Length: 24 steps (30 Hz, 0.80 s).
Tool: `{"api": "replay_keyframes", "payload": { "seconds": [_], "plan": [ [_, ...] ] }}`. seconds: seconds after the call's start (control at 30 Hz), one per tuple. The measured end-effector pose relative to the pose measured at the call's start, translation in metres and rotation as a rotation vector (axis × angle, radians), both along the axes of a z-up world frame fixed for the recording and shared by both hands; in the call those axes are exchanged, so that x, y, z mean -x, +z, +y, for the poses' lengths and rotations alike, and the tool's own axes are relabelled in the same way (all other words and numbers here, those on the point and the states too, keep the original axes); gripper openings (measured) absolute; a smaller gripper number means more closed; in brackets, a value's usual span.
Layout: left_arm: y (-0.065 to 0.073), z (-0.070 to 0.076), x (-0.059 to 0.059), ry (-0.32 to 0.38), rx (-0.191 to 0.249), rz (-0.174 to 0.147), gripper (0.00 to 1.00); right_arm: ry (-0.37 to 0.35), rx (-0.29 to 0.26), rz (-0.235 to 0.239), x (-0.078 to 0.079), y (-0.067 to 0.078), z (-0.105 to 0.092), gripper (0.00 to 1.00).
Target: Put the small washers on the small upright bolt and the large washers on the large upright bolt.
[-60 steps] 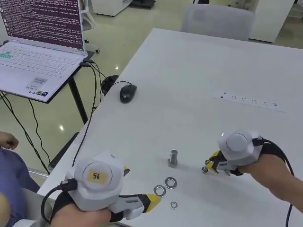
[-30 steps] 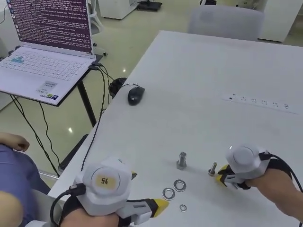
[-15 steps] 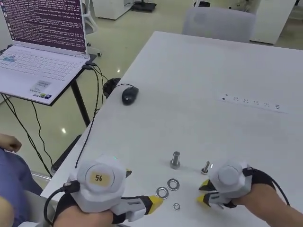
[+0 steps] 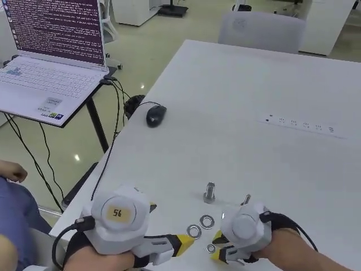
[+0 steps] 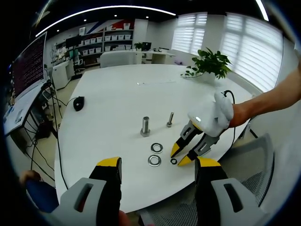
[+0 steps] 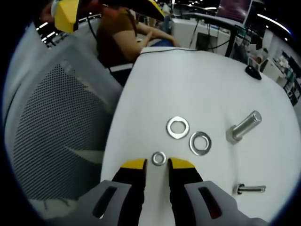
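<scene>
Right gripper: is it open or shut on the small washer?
Open. The right gripper has its yellow tips apart, and the small washer lies flat between them, apparently not clamped yet.

Office or lab-style open workroom. Wide white tabletop (image 4: 242,96). Ahead and left of the left tool (image 5: 158,165) is a corded computer mouse (image 5: 78,102). Farther ahead a white power strip (image 4: 299,125) lies flat on the tabletop. Off the tabletop edge, to that tool's left, an open laptop (image 4: 51,62) sits on a stand with terminal text on screen and cables (image 4: 115,96) hanging to the floor. Grey office chair (image 4: 259,28) at the far end. Beyond: shelving with storage bins (image 5: 115,37), more desks, potted plant (image 5: 210,63), window blinds (image 5: 244,42), strip ceiling lights. Left of the right tool (image 6: 158,165) is a mesh chair (image 6: 51,127), with a person (image 6: 124,40) beyond it.
</scene>
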<state>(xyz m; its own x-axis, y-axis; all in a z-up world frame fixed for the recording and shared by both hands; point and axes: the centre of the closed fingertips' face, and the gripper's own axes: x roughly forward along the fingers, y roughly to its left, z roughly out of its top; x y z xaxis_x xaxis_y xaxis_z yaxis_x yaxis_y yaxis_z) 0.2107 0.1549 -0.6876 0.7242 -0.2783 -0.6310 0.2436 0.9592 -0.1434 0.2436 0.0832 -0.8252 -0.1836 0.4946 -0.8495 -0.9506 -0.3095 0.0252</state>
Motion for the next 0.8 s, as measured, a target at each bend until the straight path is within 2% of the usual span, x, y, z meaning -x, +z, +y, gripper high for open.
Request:
{"api": "replay_keyframes", "payload": {
  "seconds": [0.27, 0.8],
  "plan": [
    [0.0016, 0.0002, -0.001, 0.001, 0.001, -0.005, 0.62, 0.02, 0.013, -0.033, -0.0036, -0.0002, 0.0016, 0.15],
    [0.0016, -0.0023, -0.0021, -0.002, 0.003, -0.004, 0.62, 0.038, 0.014, -0.052, -0.001, 0.0001, 0.0053, 0.16]
  ]
}}
